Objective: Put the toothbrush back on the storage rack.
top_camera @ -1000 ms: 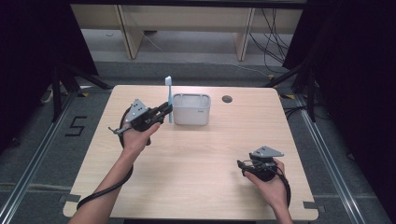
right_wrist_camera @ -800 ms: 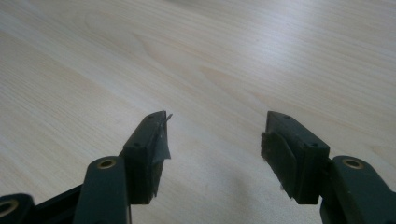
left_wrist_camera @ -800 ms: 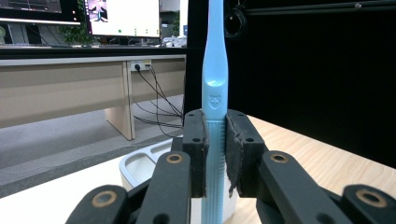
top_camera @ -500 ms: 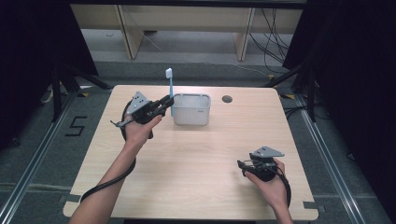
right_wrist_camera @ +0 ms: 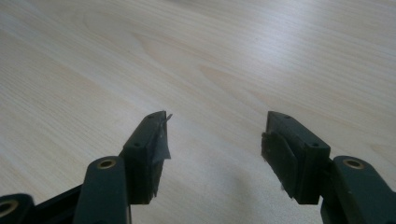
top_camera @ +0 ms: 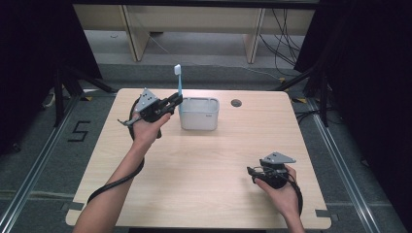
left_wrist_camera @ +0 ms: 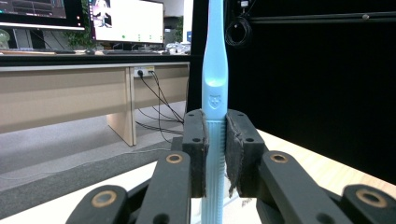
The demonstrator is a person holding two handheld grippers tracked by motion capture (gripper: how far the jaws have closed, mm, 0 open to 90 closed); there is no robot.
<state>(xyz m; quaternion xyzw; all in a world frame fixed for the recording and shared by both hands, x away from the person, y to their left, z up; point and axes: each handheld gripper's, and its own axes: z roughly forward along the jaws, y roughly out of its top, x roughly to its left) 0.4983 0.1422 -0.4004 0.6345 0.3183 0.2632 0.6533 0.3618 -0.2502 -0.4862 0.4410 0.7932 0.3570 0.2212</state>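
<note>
While the left tool (top_camera: 174, 103) pinches a light blue toothbrush (top_camera: 178, 82) by its handle, the brush stands upright with its head up, just left of the grey rectangular holder (top_camera: 199, 114) near the counter's (top_camera: 204, 194) far edge. Its lower end appears level with the holder's rim, though contact cannot be confirmed. The right tool (right_wrist_camera: 212, 140) rests low near the counter's front right corner, jaws spread with nothing between. Bare counter lies open between both tools.
</note>
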